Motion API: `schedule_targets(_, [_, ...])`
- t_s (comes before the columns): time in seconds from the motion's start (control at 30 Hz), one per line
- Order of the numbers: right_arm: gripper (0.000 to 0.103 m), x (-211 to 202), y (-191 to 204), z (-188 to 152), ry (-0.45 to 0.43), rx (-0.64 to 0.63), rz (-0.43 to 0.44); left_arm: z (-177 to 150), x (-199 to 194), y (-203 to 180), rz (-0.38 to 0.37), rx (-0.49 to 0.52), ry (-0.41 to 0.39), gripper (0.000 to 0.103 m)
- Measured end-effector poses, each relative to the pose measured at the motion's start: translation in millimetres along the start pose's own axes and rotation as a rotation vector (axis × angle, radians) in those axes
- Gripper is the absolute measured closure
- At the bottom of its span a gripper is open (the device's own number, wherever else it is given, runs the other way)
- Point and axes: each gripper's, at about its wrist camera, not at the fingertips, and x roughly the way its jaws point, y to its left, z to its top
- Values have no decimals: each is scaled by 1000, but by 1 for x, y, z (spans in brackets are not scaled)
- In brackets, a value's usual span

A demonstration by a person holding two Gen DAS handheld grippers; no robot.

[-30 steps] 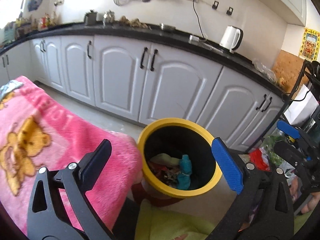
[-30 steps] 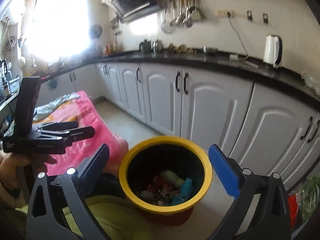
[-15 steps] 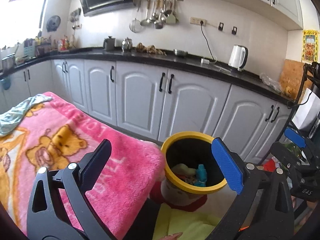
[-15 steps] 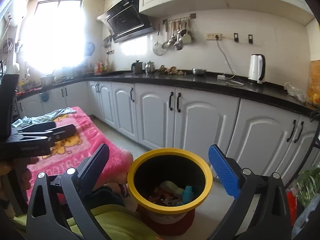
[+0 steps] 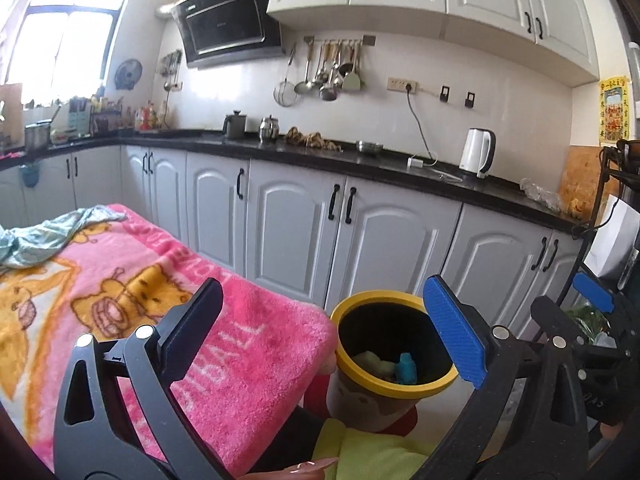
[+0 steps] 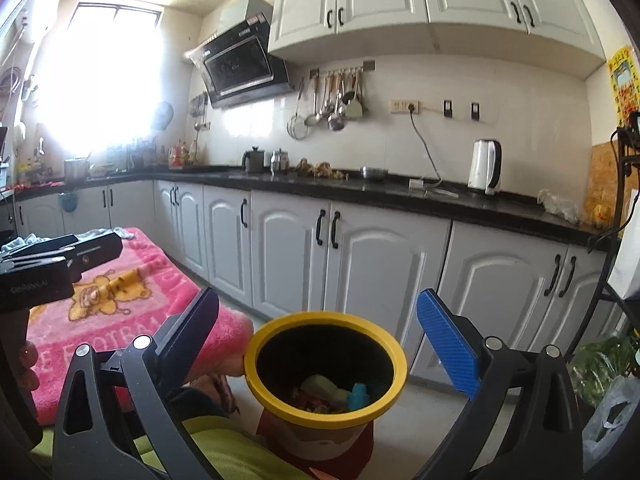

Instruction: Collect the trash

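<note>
A yellow-rimmed trash bin [image 5: 440,384] [image 6: 260,384] stands on the floor beside a table draped in a pink bear blanket [image 5: 132,288] [image 6: 120,292]. Inside the bin lie several pieces of trash, among them a pale green wad [image 6: 320,385] and a blue scrap [image 5: 406,372] [image 6: 358,394]. My left gripper [image 5: 324,340] is open and holds nothing, raised above the blanket's corner and the bin. My right gripper [image 6: 320,344] is also open with nothing in it, hovering over the bin. The right gripper's blue pad shows at the left wrist view's right edge.
White lower cabinets [image 5: 296,232] [image 6: 380,272] under a black counter run behind the bin. A white kettle [image 5: 478,158] [image 6: 486,166] stands on the counter. A pale cloth [image 5: 36,240] lies on the blanket's far end. Bags of greens [image 6: 600,372] sit at the right.
Both grippers have lifted and tilted up, so the bin sits lower and smaller and more of the wall and upper cabinets shows. Both stayed open.
</note>
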Motion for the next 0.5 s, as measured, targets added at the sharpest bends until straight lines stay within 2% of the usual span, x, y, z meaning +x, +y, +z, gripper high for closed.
schedule_targets(0.17, [6,-1,1,0,-12,-4,20,-2,0,-1,1,0,1,11])
schedule_targets(0.5, [6,1,-4,3,-19,39,3,-4,-1,-1,0,-6,-11,11])
